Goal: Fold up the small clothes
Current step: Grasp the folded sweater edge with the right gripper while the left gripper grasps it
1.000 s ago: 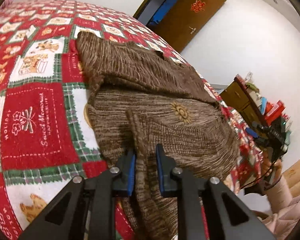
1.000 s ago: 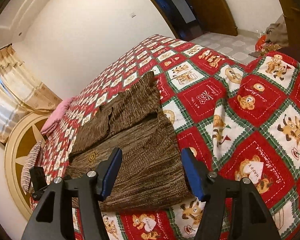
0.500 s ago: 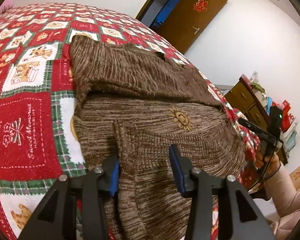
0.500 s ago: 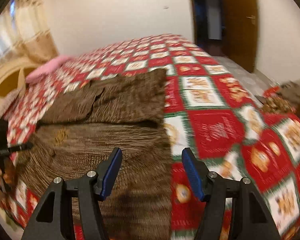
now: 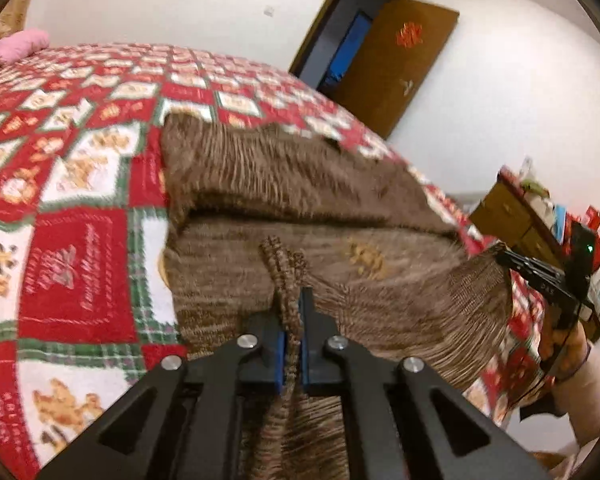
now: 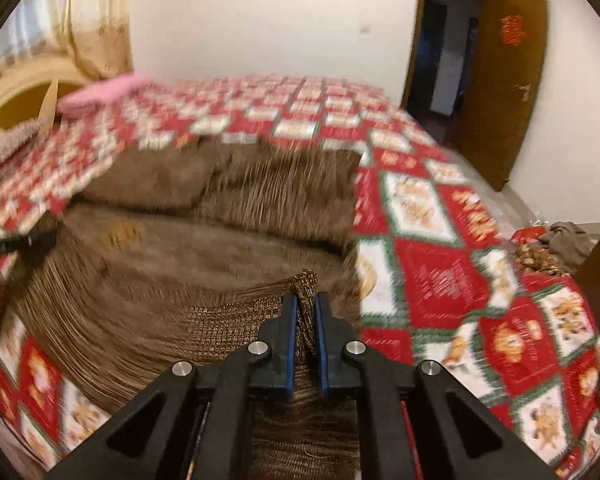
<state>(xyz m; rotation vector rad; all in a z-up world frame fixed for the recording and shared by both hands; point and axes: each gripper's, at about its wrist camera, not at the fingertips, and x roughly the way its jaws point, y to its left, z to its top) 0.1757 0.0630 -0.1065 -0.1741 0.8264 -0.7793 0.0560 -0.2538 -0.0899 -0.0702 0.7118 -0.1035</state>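
Lying near the bed's point(image 5: 80, 248) front edge on the red patchwork quilt, the brown knitted garment point(image 5: 292, 184) is being pinched at its near hem: the left hand-held gripper point(image 5: 291, 320) and right hand-held gripper point(image 6: 306, 320), jaws having just been closing, are each clamping a fold.

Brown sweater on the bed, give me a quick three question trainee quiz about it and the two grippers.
1. True or false: the left gripper is shut on the brown sweater.
2. What does the right gripper pinch? A) pink pillow B) sweater edge C) nothing
3. What pattern covers the bedspread?

Key: 1 true. 2 B. 3 Red, white and green holiday patchwork.
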